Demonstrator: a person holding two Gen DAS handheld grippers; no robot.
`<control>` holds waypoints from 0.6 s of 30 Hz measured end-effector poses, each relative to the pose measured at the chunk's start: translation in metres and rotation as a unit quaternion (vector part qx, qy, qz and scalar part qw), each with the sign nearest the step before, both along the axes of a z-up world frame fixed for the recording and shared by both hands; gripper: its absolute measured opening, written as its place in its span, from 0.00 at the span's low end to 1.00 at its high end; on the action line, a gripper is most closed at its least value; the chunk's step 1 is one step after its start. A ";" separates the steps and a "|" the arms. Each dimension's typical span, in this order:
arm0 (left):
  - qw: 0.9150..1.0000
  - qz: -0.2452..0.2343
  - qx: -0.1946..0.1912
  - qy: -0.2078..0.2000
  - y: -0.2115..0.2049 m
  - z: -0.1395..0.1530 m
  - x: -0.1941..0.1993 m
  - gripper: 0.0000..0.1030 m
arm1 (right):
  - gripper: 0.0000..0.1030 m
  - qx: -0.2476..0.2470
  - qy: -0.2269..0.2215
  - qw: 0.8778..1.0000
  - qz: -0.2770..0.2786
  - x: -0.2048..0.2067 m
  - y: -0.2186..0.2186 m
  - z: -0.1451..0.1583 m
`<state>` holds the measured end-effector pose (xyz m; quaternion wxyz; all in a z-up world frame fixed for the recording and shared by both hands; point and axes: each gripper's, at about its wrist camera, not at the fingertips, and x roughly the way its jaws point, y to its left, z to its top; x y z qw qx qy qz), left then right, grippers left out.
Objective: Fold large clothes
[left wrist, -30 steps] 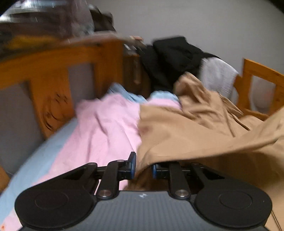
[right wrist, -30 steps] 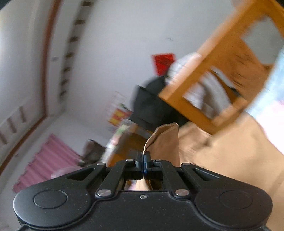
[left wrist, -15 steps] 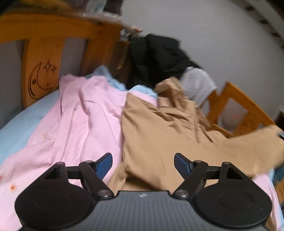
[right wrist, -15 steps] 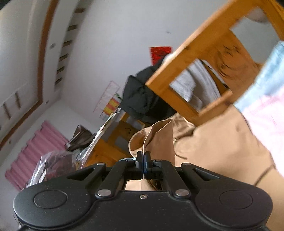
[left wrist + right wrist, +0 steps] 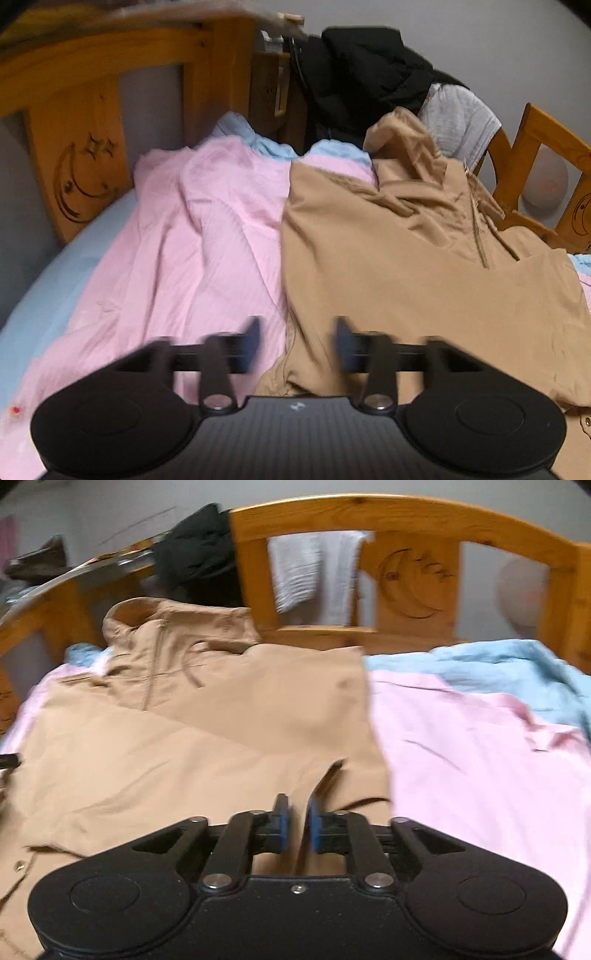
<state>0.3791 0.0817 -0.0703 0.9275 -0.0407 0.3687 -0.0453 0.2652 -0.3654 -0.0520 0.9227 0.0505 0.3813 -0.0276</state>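
A large tan jacket [image 5: 406, 277] lies spread on the bed, collar and zip toward the far rail. My left gripper [image 5: 295, 341] hovers over its left hem edge. Its jaws are blurred and closing, well apart, and no cloth is pinched. In the right wrist view the tan jacket [image 5: 184, 746] has a side panel folded across its front. My right gripper [image 5: 297, 823] sits low on the jacket's right edge. Its jaws are opening and stand a narrow gap apart, with a raised fold of tan cloth still between the pads.
A pink sheet [image 5: 192, 251] and a blue sheet [image 5: 498, 672] cover the bed. Wooden bed ends with carved moons [image 5: 74, 177] [image 5: 410, 587] close it in. Black clothing [image 5: 362, 74] and a white towel [image 5: 314, 572] hang at the far rail.
The right gripper rolled upright and dropped onto the bed, and its jaws parted from their shut grip on the tan cloth. The left let go of the hem, opened wide, then narrowed.
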 end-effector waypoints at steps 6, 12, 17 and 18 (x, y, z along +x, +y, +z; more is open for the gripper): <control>0.997 -0.056 -0.004 -0.047 -0.033 0.017 -0.021 0.66 | 0.46 -0.060 -0.051 0.994 0.075 -0.012 0.035 0.013; 0.991 -0.133 0.004 -0.025 -0.080 -0.009 -0.017 0.70 | 0.53 -0.068 -0.028 0.987 0.142 -0.010 0.066 -0.007; 0.987 -0.158 0.029 0.025 -0.091 -0.033 -0.010 0.75 | 0.53 -0.062 0.026 0.988 0.140 0.001 0.068 -0.035; 0.986 -0.163 0.028 0.024 -0.090 -0.032 -0.011 0.77 | 0.53 -0.047 0.022 0.990 0.132 0.002 0.065 -0.032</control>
